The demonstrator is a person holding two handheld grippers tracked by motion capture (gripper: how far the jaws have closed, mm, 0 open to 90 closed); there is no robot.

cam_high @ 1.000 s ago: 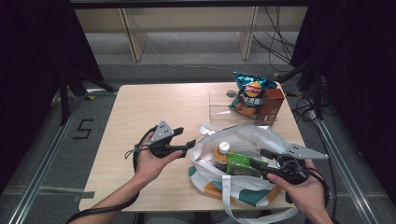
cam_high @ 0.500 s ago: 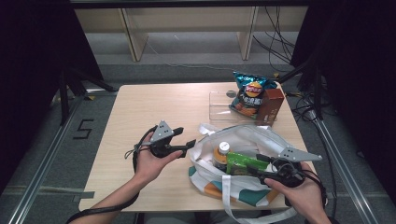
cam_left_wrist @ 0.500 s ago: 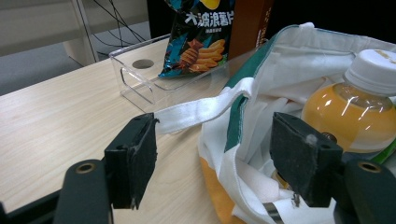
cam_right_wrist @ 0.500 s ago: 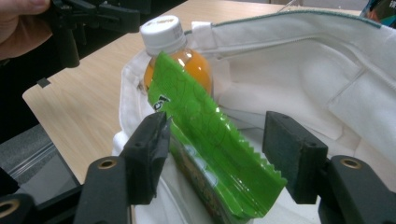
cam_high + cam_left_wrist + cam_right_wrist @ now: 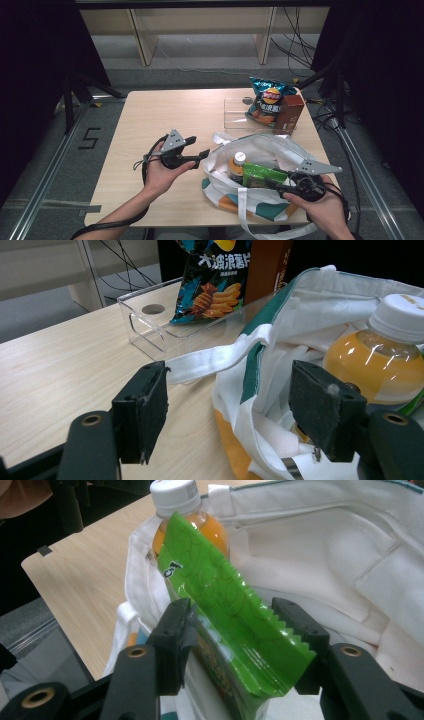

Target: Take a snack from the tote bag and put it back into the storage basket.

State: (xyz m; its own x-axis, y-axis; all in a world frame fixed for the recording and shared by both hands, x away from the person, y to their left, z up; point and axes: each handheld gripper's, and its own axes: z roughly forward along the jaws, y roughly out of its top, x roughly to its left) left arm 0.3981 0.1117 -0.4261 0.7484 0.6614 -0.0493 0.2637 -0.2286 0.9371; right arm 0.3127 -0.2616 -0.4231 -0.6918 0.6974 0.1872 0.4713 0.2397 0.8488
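Note:
A white tote bag [image 5: 270, 150] with green and orange trim lies open at the table's near right. In it stand an orange-drink bottle [image 5: 238, 165] with a white cap and a green snack packet [image 5: 262, 175]. My right gripper [image 5: 276, 184] reaches into the bag from the near right. Its jaws have just been closing, and in the right gripper view both pads of the right gripper [image 5: 235, 620] touch the packet [image 5: 220, 595], in front of the bottle [image 5: 185, 510]. My left gripper [image 5: 200, 147] is open at the bag's left rim. The left gripper [image 5: 230, 405] has the white strap [image 5: 215, 360] and rim between its spread jaws, untouched.
At the far right of the wooden table [image 5: 165, 115] a clear plastic tray [image 5: 235, 107] holds a blue chips bag [image 5: 267, 100], with a brown box [image 5: 289, 114] beside it. Cables and shelf legs lie on the floor beyond the table.
Both hands have kept their places. The right gripper's jaws have drawn in onto the green packet.

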